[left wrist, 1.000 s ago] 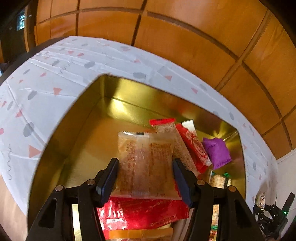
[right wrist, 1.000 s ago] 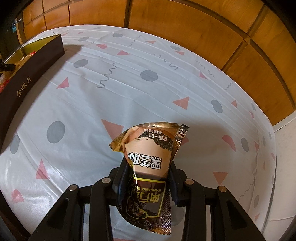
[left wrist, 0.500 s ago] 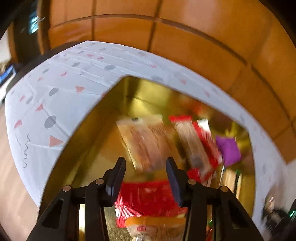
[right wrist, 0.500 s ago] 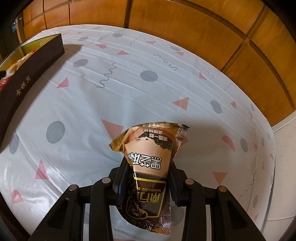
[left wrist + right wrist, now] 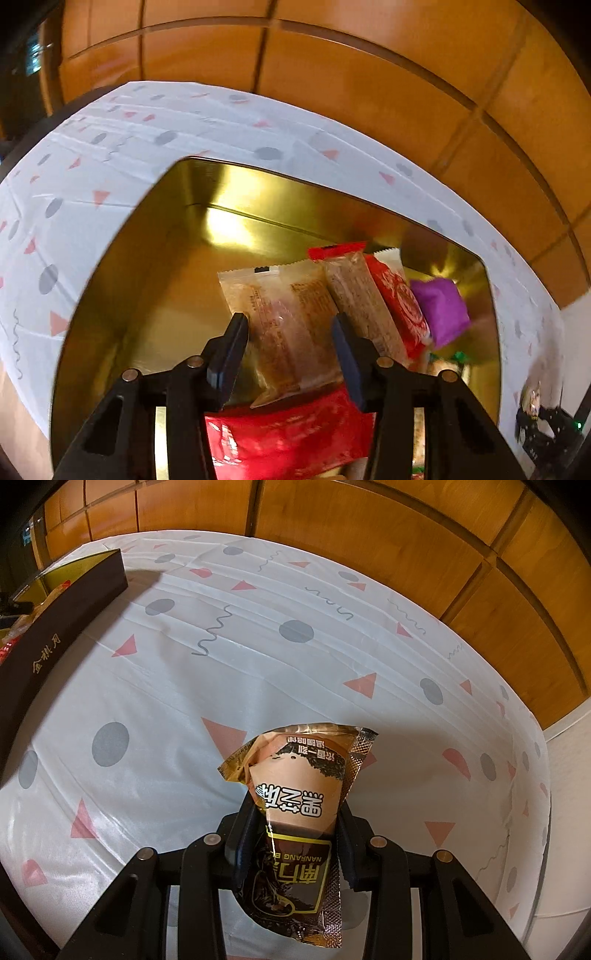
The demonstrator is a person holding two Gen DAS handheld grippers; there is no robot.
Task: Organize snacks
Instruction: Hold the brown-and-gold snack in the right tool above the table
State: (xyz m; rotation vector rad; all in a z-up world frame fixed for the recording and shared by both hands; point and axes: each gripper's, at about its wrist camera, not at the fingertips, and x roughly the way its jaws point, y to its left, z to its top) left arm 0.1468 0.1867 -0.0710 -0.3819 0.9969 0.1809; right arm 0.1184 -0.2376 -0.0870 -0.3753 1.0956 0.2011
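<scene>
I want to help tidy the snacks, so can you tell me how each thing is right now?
Left gripper: jaws opening, clear packet showing between them, not pinched.
Right gripper: shut on the brown packet.
Brown packet: held up off the tablecloth.
Gold box: open, snacks inside.
Clear packet: lying in the box.
Red packet: lying in the box.
Purple packet: lying in the box.

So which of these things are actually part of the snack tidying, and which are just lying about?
Part of the job:
- gold box
- clear packet between the left gripper, whose jaws are opening
- brown packet clamped in the right gripper
- red packets and purple packet in the box

Just there:
- tablecloth
- wood wall
</scene>
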